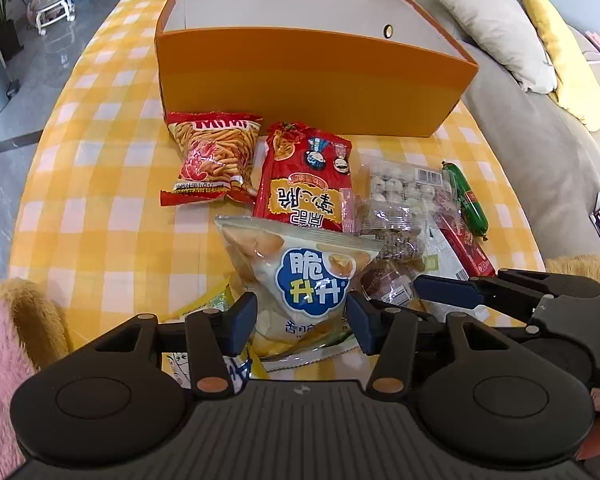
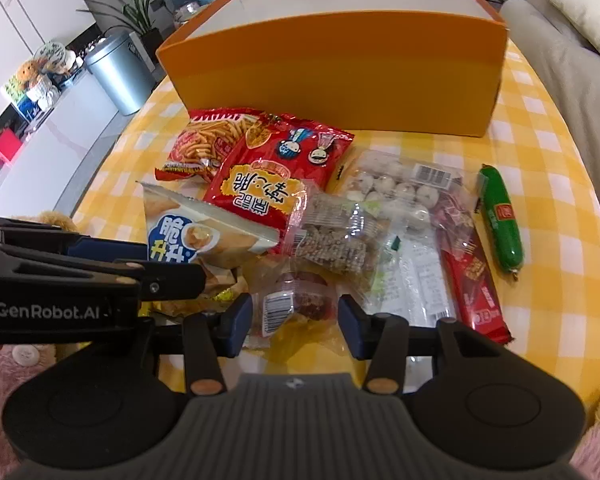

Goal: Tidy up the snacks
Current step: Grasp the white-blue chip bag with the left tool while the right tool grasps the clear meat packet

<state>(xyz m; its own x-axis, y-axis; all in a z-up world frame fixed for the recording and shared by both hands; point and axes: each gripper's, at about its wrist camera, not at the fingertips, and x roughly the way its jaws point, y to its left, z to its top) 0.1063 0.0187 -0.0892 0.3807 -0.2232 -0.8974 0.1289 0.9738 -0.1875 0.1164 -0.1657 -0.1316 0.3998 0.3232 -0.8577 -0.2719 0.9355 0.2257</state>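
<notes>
A white chip bag (image 1: pixel 296 276) with a blue logo stands between my left gripper's (image 1: pixel 302 322) blue pads, which press on its sides; this bag (image 2: pixel 188 236) also shows in the right wrist view. My right gripper (image 2: pixel 296 324) is closed around a small clear packet (image 2: pixel 296 304) of red-brown snack with a barcode, its wrapper reaching both pads. One finger (image 1: pixel 448 290) of the right gripper shows beside that packet (image 1: pixel 384 284). An open orange box (image 1: pixel 300 80) with a white inside stands behind the snack pile.
On the yellow checked cloth (image 1: pixel 100 200) lie a red stick-snack bag (image 1: pixel 212 156), a red noodle-snack bag (image 1: pixel 304 176), a clear pack of white balls (image 1: pixel 404 188), a green sausage (image 1: pixel 470 200) and a red bar (image 2: pixel 476 284). A sofa with cushions (image 1: pixel 500 20) borders the right side.
</notes>
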